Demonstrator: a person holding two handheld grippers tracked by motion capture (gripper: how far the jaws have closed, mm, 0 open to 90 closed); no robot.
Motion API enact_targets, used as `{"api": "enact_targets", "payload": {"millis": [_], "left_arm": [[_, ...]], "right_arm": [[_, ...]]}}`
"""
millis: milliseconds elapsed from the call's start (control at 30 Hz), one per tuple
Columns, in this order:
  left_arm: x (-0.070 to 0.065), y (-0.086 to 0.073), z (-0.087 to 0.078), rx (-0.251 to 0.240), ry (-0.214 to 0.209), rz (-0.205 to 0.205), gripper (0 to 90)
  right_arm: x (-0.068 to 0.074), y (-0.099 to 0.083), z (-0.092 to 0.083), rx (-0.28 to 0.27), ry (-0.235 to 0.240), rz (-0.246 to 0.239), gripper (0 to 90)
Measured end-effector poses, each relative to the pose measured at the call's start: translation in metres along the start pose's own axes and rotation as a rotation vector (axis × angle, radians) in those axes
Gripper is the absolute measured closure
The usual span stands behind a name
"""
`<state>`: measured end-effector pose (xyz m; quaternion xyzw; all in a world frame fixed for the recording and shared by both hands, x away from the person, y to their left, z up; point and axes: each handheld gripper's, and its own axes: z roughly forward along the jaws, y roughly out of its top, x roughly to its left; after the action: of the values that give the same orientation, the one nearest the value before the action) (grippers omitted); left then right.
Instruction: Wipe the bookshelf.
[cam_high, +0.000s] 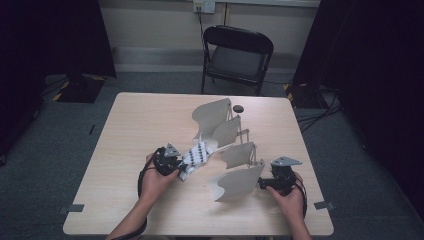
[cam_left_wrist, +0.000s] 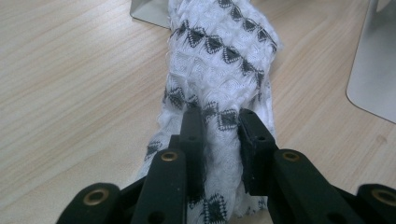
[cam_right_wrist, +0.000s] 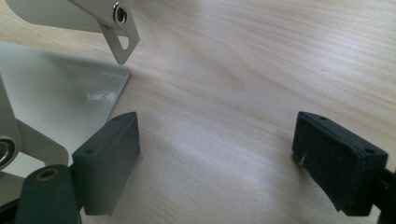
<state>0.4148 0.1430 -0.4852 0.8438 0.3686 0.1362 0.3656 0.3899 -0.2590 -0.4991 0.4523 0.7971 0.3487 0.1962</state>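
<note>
Left tool (cam_left_wrist: 219, 135) is clamped on the cloth (cam_left_wrist: 219, 60); right tool (cam_right_wrist: 215, 158) sits wide open, empty, at 4 o'clock on the bench (cam_high: 150, 120).

Left hand-held gripper (cam_high: 181, 167) on patterned cloth (cam_high: 196, 156) — white rack (cam_high: 230, 150) alongside

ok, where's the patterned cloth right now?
In the high view the white cloth with black diamonds lies left of table centre, pinched at its near end by the left claw, its far end against the grey curved-panel rack.
</note>
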Motion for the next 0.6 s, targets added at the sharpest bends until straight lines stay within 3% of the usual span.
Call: {"api": "enact_targets", "payload": {"millis": [133, 233, 433, 600], "left_arm": [[0.0, -0.001, 0.002, -0.018, -0.005, -0.016, 72.7], [-0.001, -0.004, 0.0, -0.03, -0.005, 0.003, 69.8], [0.004, -0.015, -0.015, -0.003, 0.047, 0.013, 69.9], [0.015, -0.03, -0.031, -0.005, 0.072, -0.006, 69.8]], "right_arm": [[-0.001, 0.0, -0.001, 0.001, -0.004, 0.006, 16.1], [-0.001, 0.003, -0.004, 0.029, -0.015, 0.003, 19.3], [-0.007, 0.019, -0.02, -0.01, -0.009, 0.028, 22.1], [-0.004, 0.034, -0.025, 0.007, -0.031, -0.019, 22.1]]}}
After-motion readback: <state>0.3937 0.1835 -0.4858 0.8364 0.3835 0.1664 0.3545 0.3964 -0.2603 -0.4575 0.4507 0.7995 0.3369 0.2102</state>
